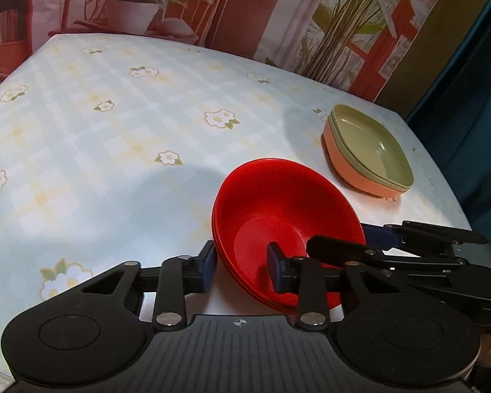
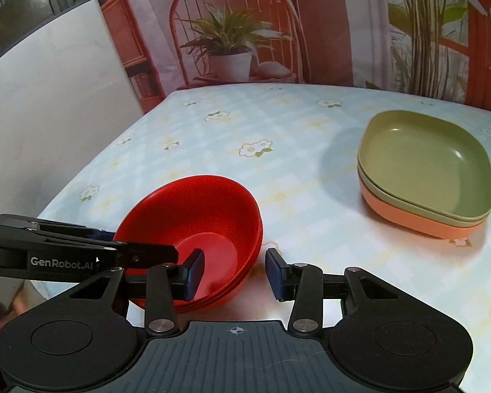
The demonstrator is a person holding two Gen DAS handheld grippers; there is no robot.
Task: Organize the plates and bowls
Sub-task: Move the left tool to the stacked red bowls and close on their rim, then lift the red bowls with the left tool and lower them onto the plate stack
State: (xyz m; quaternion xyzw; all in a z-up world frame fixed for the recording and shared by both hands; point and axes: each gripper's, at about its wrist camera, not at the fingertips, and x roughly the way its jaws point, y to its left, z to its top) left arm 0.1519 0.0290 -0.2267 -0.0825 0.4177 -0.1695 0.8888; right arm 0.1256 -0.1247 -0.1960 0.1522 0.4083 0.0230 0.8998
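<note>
Left hand-held gripper (image 1: 242,265) straddling red bowls' (image 1: 288,226) rim, right hand-held gripper (image 2: 234,273) opposite

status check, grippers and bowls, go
Left gripper and right gripper both open, each straddling the rim of the red bowl stack. Plate stack apart, clear. Nothing in the way.

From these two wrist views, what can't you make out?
- Red bowl stack: near rim hidden behind the left claw in the left wrist view. Exact bowl count is unclear in both views.
- Plate stack: only the top green plate's inside shows; the lower plates appear as edges.
- Right claw: its left pad sits inside the bowl, contact unclear.
- Table: near edge hidden by both tool bodies.
</note>
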